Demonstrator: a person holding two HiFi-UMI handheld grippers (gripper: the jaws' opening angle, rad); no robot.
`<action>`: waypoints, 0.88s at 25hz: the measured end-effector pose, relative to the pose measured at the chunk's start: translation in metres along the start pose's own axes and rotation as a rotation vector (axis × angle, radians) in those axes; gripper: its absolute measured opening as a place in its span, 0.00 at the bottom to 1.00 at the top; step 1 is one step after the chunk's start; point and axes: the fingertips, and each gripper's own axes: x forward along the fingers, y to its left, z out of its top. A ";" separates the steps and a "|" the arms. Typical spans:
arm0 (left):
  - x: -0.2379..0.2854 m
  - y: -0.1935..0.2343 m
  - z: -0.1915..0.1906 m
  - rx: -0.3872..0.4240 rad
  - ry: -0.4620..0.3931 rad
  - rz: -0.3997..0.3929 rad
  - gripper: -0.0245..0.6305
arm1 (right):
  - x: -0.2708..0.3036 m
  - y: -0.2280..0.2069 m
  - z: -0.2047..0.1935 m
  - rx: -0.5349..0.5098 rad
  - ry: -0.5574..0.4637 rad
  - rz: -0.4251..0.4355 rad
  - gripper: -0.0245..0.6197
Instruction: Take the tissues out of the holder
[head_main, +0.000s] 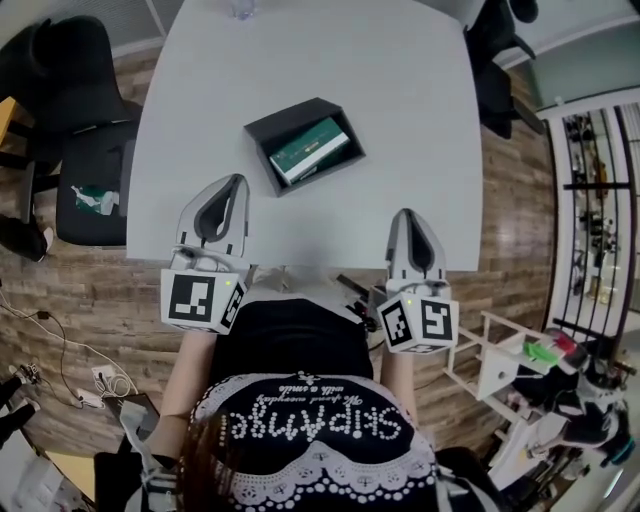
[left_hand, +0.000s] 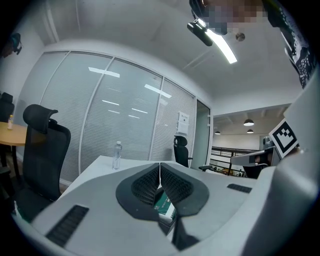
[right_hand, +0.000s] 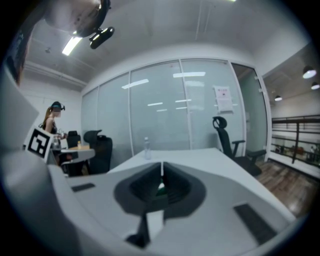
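Note:
A dark open box, the holder (head_main: 262, 131), lies in the middle of the white table (head_main: 400, 90). Inside it lies a green and white pack of tissues (head_main: 309, 149). My left gripper (head_main: 237, 181) hovers over the table's near edge, left of the holder and below it, its jaws shut and empty. My right gripper (head_main: 408, 215) hovers at the near edge further right, also shut with nothing in it. In the left gripper view the tissues (left_hand: 164, 203) peek out below the closed gripper (left_hand: 160, 165). The right gripper view shows its gripper (right_hand: 162, 165) closed, with a bit of green beyond.
A clear water bottle (left_hand: 117, 155) stands at the table's far end. Black office chairs (head_main: 75, 120) stand left of the table and one (head_main: 495, 60) at its far right. A white rack with small items (head_main: 530, 370) stands on the floor at my right. Cables (head_main: 70, 370) lie on the floor at left.

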 end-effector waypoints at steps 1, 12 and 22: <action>0.000 0.001 0.000 -0.001 0.000 0.005 0.09 | 0.002 0.000 0.001 -0.002 -0.001 0.004 0.09; 0.010 0.003 0.003 0.004 0.000 0.041 0.09 | 0.012 -0.020 0.012 0.002 -0.028 0.012 0.09; 0.027 -0.007 0.027 -0.024 -0.024 0.049 0.09 | 0.017 -0.050 0.037 0.004 -0.048 0.007 0.09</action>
